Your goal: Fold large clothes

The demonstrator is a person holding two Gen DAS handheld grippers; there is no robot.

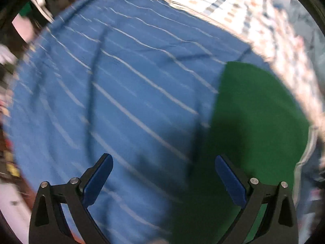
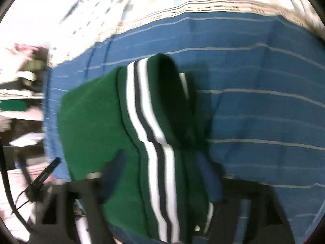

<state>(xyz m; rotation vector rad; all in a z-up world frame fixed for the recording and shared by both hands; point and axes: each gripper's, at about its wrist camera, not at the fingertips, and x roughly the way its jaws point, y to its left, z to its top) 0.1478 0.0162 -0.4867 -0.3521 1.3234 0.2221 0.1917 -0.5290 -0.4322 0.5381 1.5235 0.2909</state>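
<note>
A: Where is the green garment (image 2: 97,122) lying right now?

B: On the blue striped sheet (image 2: 264,111), which covers what looks like a bed. In the right wrist view the garment sits toward the sheet's left edge, a ribbed band of white and dark stripes (image 2: 154,142) running down its middle, with a fold of dark green bunched up beside that band.

A: And the right claw (image 2: 162,174)?

B: Its jaws stand wide. The picture is blurred, but one blue pad (image 2: 113,174) shows to the left of the striped band and the other to the right of it, so the band lies between them. I cannot see either pad pressing on the cloth.

A: What about the left claw (image 1: 163,180)?

B: Also wide, nothing between its pads. It hangs over the sheet, pointing steeply down. Its left finger (image 1: 97,181) is over the blue stripes, its right finger over the plain green part of the garment (image 1: 258,122), whose edge runs down between the two.

A: Anything around the sheet?

B: A patterned bedcover (image 1: 233,6) with small coloured squares shows beyond the sheet's far edge in both views. In the right wrist view, past the sheet's left edge, there is blurred clutter and some dark cables (image 2: 12,193); I cannot make out more there.
</note>
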